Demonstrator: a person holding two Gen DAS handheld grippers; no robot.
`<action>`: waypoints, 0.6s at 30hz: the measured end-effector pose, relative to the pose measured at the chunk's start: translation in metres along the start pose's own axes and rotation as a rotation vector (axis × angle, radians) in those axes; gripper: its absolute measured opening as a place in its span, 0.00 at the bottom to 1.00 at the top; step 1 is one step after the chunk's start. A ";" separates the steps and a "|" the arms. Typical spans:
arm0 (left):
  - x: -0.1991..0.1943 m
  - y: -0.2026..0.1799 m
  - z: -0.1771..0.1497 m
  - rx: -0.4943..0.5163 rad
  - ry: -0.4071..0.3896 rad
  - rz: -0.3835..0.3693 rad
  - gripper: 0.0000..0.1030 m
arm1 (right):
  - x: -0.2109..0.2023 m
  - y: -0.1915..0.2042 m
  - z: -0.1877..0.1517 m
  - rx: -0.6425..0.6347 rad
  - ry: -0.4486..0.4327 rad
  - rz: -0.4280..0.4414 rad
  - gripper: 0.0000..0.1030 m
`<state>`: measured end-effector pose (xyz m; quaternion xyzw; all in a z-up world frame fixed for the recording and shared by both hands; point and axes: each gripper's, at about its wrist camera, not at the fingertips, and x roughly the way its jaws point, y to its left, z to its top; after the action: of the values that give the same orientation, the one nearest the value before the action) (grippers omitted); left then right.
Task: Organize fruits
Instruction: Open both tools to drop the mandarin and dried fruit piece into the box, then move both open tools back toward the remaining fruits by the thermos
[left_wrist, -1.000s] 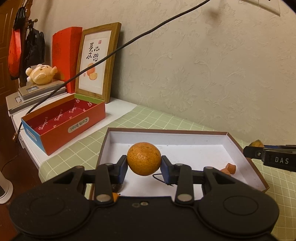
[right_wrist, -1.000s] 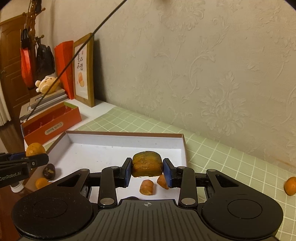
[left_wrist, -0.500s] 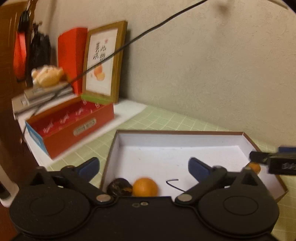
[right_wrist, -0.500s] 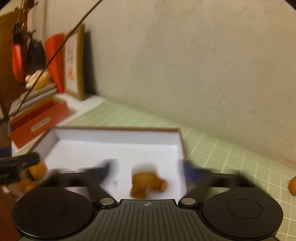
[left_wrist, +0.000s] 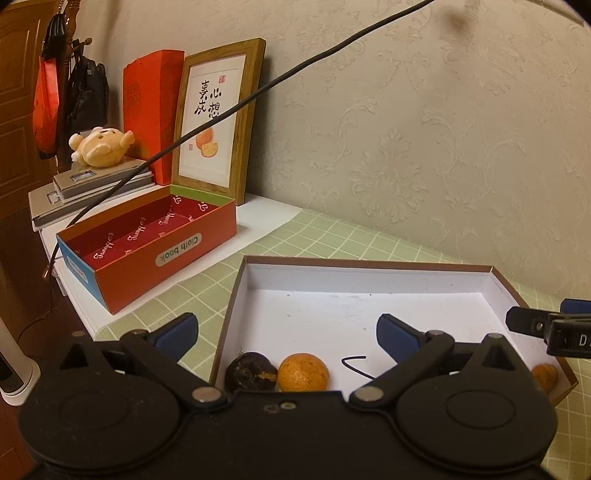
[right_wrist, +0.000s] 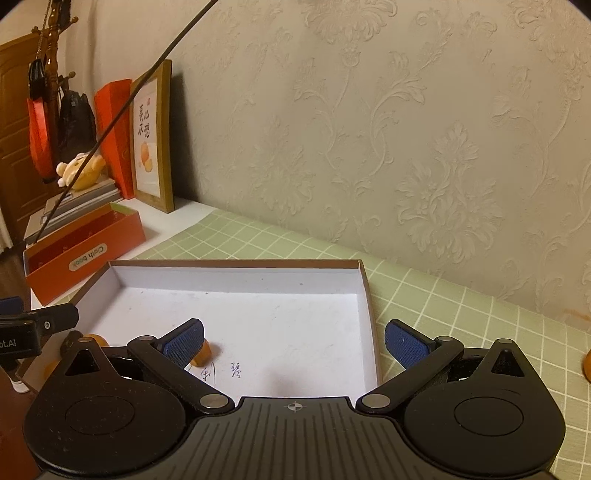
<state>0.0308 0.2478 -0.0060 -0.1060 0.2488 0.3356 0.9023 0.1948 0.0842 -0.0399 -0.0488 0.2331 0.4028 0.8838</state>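
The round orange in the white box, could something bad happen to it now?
Maybe. The orange lies loose beside a dark fruit, right under the open left gripper, so a low move might bump or squash it. Being round, it could roll across the box. Another orange still sits outside, near the table edge of view.

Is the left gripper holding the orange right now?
No, the left gripper is open with nothing between its blue pads, and the orange lies in the white box beside a dark fruit.
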 end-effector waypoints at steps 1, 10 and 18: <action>0.000 0.000 0.000 0.002 0.000 -0.001 0.94 | 0.000 0.000 0.000 0.001 0.001 0.003 1.00; 0.002 -0.001 0.000 0.010 0.006 -0.002 0.94 | 0.000 0.001 0.001 0.002 0.003 0.002 1.00; -0.005 -0.001 0.001 0.000 0.008 -0.011 0.94 | -0.009 -0.002 0.002 0.003 -0.003 0.001 1.00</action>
<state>0.0283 0.2447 -0.0023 -0.1085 0.2517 0.3303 0.9032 0.1917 0.0776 -0.0345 -0.0466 0.2322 0.4030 0.8840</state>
